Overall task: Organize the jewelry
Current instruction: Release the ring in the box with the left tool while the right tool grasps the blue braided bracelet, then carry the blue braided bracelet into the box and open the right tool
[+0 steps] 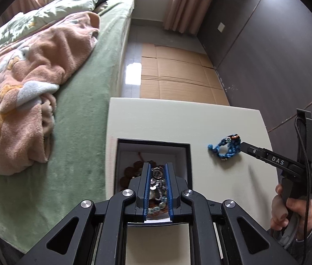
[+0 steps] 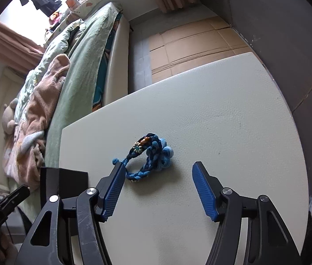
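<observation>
Left wrist view: the left gripper [image 1: 158, 172] points steeply down over an open black square box with a white lining [image 1: 120, 154], which sits at the near left of a cream textured tabletop [image 1: 178, 119]. Its 2 blue-padded jaws stand close together, pinching a dangling strand of silver and grey metal jewelry [image 1: 157, 182]. Dark brown round beads [image 1: 131, 172] lie inside the box, partly hidden behind the jaws, so their full shape is hard to make out. To the right, a blue braided cord bracelet with a small flower bead [image 1: 224, 148] lies on the tabletop, well apart from the box. The tip of the right gripper [image 1: 244, 146] is just beside it; white letters on that finger read "DAS", with a small "Q" mark nearer the tip. A hand [image 1: 286, 209] holds its handle, cut off at the frame edge. A bed with a green blanket [image 1: 85, 101] and a crumpled pink fleece garment [image 1: 30, 84] fill the left side; flattened cardboard [image 1: 175, 75] covers the floor beyond.

Right wrist view: the right gripper [image 2: 158, 170] has its 2 ribbed blue pads spread apart, nothing pressed between them. The blue bracelet [image 2: 147, 159] lies on the tabletop [image 2: 222, 114] by the left pad, which overlaps one end of it; whether they touch cannot be told. The black box [image 2: 63, 181] is cut off behind the left finger
</observation>
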Demonstrator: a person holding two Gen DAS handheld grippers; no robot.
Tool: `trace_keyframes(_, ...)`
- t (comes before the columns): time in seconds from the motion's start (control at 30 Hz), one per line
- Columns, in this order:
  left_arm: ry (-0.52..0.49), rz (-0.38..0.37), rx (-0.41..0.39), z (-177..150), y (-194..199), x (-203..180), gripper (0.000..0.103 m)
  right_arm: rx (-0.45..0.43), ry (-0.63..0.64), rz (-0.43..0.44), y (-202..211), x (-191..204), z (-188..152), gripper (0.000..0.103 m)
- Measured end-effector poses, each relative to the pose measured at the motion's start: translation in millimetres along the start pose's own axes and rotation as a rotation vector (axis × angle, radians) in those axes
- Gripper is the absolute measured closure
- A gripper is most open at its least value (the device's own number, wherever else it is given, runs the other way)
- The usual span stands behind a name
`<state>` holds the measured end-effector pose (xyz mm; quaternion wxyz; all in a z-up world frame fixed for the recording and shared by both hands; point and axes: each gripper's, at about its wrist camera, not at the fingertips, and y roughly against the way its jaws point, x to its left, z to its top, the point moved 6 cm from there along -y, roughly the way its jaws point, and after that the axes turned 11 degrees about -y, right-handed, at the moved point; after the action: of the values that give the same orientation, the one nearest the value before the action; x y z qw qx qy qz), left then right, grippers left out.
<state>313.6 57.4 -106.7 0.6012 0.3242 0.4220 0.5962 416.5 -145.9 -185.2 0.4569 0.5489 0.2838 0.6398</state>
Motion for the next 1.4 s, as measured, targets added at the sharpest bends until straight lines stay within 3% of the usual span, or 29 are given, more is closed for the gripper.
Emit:
trace_keyframes(0.1, 0.013, 0.003, -0.002, -1.8, 3.1, 8.7, 0.090, 0.011, 0.017, -0.021, -10.1, 5.4, 1.7, 0.044)
trace_keyframes(0.17, 0.016, 0.000, -0.002, -2.5, 4.3, 12.3, 0.090, 0.026, 0.024, -0.030, -17.7, 7.4, 1.5, 0.052)
trace_keyframes(0.27, 0.021, -0.004, -0.001, -3.4, 4.0, 14.7, 0.090, 0.047, 0.022, -0.043, -30.2, 6.9, 0.1, 0.079)
trace_keyframes(0.43, 0.042, -0.019, 0.003, -2.7, -3.2, 16.5, 0.090, 0.031, 0.007, 0.010, -19.1, 5.9, -0.8, 0.091)
trace_keyframes(0.67, 0.071, -0.037, 0.015, -2.0, -22.6, 14.0, 0.090, 0.014, 0.025, 0.117, 11.1, 15.3, -13.4, 0.094)
trace_keyframes(0.9, 0.104, -0.082, 0.056, -9.1, -38.7, 12.8, 0.088, 0.039, 0.073, 0.344, 42.2, 36.8, -35.4, 0.094)
trace_keyframes(0.93, 0.107, -0.090, 0.060, -10.2, -40.0, 13.3, 0.084, 0.042, 0.087, 0.371, 45.9, 41.2, -39.1, 0.094)
trace_keyframes(1.0, 0.123, -0.106, 0.057, -12.5, -39.1, 15.4, 0.066, 0.048, 0.120, 0.419, 54.0, 50.8, -46.5, 0.094)
trace_keyframes(1.07, 0.141, -0.114, 0.027, -14.1, -32.6, 19.1, 0.035, 0.054, 0.146, 0.455, 60.1, 59.8, -52.5, 0.094)
trace_keyframes(1.4, 0.196, -0.157, -0.081, -23.7, 11.8, 38.3, 0.033, 0.104, 0.202, 0.580, 70.5, 99.5, -70.8, 0.094)
